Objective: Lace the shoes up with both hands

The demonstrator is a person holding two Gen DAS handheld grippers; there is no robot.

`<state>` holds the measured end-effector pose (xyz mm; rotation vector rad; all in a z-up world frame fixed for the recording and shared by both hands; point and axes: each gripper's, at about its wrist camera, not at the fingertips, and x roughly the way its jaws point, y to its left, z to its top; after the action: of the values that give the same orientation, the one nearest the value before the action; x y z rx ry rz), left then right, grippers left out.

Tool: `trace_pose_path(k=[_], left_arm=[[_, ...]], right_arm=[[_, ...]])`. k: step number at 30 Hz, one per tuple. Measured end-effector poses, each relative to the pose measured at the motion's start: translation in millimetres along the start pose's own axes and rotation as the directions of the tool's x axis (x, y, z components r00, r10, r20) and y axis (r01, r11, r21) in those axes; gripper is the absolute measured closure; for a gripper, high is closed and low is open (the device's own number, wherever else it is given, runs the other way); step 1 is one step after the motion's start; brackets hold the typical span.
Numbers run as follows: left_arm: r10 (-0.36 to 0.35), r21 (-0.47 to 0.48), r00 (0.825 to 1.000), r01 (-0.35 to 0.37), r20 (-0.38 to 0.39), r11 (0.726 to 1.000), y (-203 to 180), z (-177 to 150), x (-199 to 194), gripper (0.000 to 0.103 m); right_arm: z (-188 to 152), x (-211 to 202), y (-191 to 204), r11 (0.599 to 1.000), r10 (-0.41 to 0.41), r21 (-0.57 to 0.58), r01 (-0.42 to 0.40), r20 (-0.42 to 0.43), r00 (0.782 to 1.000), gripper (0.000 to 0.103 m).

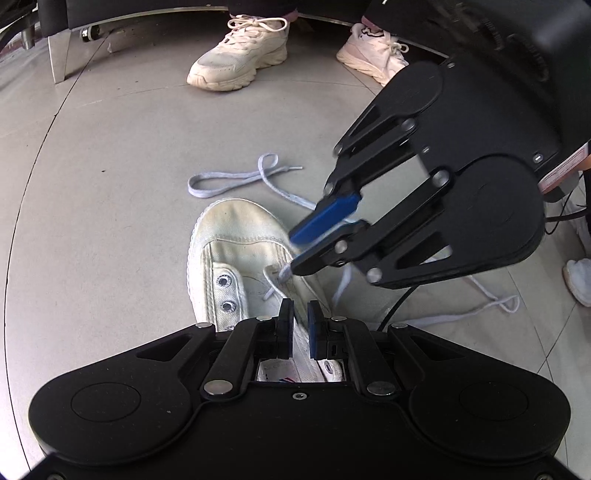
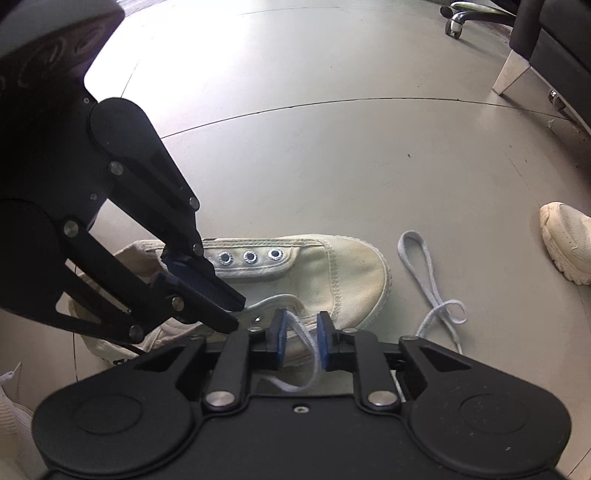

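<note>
A cream canvas shoe [image 1: 236, 236] lies on the grey floor, toe away from the left camera; it also shows in the right wrist view [image 2: 332, 269]. A pale lace [image 1: 229, 182] runs from its lowest eyelets and trails over the floor. My right gripper [image 1: 295, 254] hovers over the right eyelet row with the lace [image 2: 306, 343] passing loosely between its jaws, which stand slightly apart. My left gripper [image 1: 301, 321] sits over the shoe's tongue, jaws narrowly apart with only the shoe's edge showing between them; it also shows in the right wrist view [image 2: 234, 308].
A person's pale sneakers [image 1: 240, 51] stand on the floor beyond the shoe, another sneaker [image 2: 565, 240] to the right. A black sofa with metal legs [image 1: 59, 55] lines the back. A chair castor [image 2: 454, 27] stands far off.
</note>
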<state>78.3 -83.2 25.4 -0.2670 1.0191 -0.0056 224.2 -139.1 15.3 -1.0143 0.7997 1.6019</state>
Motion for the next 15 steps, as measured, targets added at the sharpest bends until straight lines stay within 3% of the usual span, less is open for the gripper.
trace_pose_path(k=[4, 8, 15], left_arm=[[-0.014, -0.004, 1.000, 0.014, 0.012, 1.000, -4, -1, -2, 0.097], [-0.030, 0.016, 1.000, 0.030, 0.008, 0.999, -12, 0, 3, 0.097], [-0.033, 0.021, 0.999, 0.033, 0.001, 0.999, -16, -3, 7, 0.097]], right_arm=[[-1, -12, -13, 0.999, -0.024, 0.034, 0.023, 0.029, 0.999, 0.083], [9, -18, -11, 1.000, 0.017, -0.005, -0.017, 0.048, 0.999, 0.083], [30, 15, 14, 0.972, 0.086, -0.208, -0.108, -0.114, 0.990, 0.083]])
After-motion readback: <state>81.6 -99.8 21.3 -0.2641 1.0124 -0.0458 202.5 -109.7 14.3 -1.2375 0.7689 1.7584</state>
